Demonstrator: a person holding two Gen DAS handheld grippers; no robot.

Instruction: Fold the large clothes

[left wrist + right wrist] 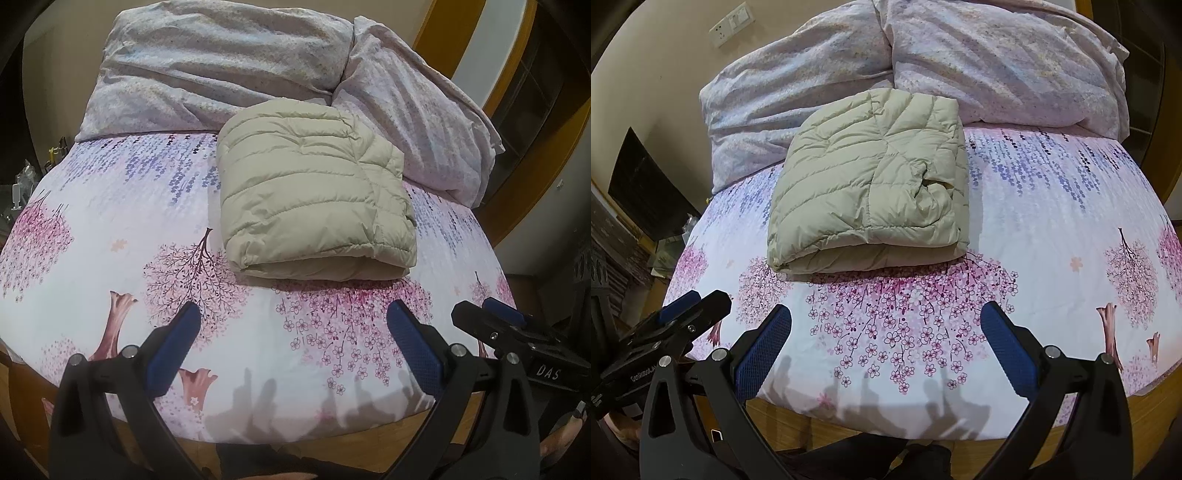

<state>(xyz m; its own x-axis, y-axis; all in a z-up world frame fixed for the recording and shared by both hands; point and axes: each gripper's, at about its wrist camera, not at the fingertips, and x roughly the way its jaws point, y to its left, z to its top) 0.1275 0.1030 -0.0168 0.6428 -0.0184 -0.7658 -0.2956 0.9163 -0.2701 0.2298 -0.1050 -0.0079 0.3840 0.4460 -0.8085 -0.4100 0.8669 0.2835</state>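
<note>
A beige quilted puffer jacket (314, 192) lies folded into a thick rectangle on the floral bed sheet (110, 229); it also shows in the right wrist view (868, 184). My left gripper (293, 314) is open and empty, held over the bed's near edge, short of the jacket. My right gripper (886, 314) is open and empty too, at the same near edge. The right gripper (491, 314) shows at the right of the left wrist view, and the left gripper (690, 299) at the left of the right wrist view.
A rumpled pale duvet (221, 62) is piled at the head of the bed behind the jacket, also in the right wrist view (997, 62). The wooden bed frame (798, 424) runs under the near edge. A dark cabinet (642, 184) stands left of the bed.
</note>
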